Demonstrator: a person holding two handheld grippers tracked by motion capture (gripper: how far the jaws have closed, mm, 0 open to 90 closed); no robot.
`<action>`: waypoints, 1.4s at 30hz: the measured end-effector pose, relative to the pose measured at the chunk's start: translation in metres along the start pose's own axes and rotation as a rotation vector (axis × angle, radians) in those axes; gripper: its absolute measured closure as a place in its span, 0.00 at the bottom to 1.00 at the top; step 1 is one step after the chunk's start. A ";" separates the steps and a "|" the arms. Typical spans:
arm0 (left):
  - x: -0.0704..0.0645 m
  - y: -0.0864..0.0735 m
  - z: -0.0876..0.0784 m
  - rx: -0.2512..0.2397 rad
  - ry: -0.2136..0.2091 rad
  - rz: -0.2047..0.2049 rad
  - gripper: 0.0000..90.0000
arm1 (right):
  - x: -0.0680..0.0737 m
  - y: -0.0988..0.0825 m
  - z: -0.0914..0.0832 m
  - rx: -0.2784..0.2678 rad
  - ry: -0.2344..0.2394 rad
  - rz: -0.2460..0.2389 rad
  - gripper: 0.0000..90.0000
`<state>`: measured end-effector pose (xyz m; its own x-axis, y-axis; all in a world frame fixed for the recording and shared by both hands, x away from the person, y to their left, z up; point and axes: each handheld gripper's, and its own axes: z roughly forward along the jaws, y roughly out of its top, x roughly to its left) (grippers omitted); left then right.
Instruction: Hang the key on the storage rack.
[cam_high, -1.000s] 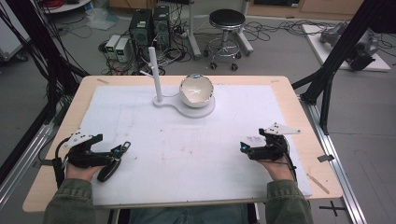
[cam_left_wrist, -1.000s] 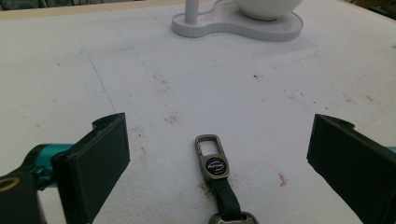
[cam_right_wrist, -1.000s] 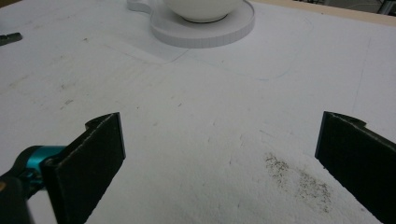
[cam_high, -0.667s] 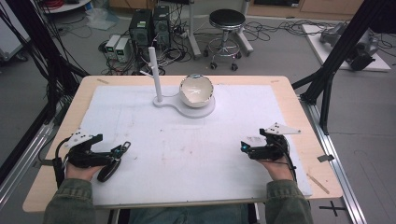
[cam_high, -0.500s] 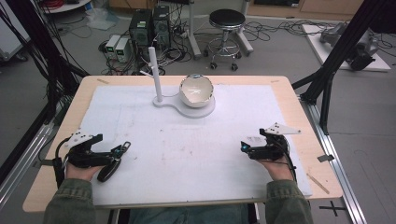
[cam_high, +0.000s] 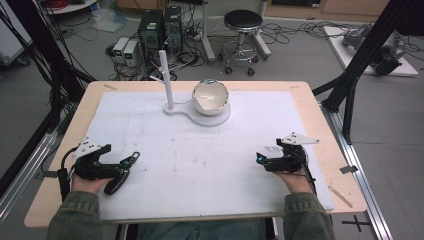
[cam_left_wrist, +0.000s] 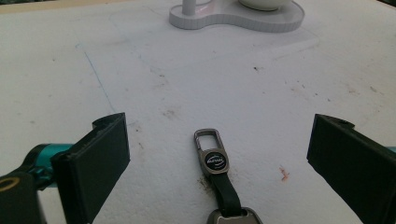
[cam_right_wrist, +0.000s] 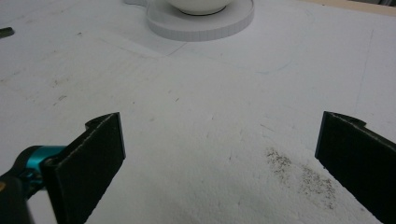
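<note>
A key fob (cam_left_wrist: 215, 163) with a metal clip and a dark strap lies flat on the white mat, between the jaws of my left gripper (cam_left_wrist: 219, 140). The jaws stand wide apart and touch nothing. In the high view my left gripper (cam_high: 124, 172) rests near the table's front left and my right gripper (cam_high: 262, 161) near the front right. My right gripper (cam_right_wrist: 219, 126) is open over bare mat. At the back middle a white stand base (cam_high: 200, 116) carries an upright post (cam_high: 166, 80) and a white bowl (cam_high: 210, 96).
A white mat (cam_high: 200, 150) covers most of the wooden table (cam_high: 320, 125). The stand base (cam_left_wrist: 236, 16) lies well ahead of the left jaws. Black frame legs (cam_high: 350, 85) rise at the right. A stool (cam_high: 242, 30) and computer boxes sit on the floor behind the table.
</note>
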<state>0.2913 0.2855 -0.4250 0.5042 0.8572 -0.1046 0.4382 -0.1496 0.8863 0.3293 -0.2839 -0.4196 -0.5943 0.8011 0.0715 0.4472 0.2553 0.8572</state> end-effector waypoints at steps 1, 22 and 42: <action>0.000 0.000 0.000 -0.003 0.001 -0.001 0.07 | 0.001 0.000 0.000 0.001 0.001 -0.002 0.01; -0.008 0.015 0.004 0.069 0.003 0.026 0.07 | 0.000 0.002 -0.005 -0.038 0.000 0.012 0.01; -0.015 0.042 0.026 0.276 -0.012 0.098 0.07 | 0.000 0.002 -0.005 -0.031 0.005 0.014 0.01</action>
<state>0.3217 0.2536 -0.3980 0.5621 0.8265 -0.0313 0.5719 -0.3611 0.7366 0.3266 -0.2864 -0.4151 -0.5917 0.8016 0.0860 0.4343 0.2271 0.8716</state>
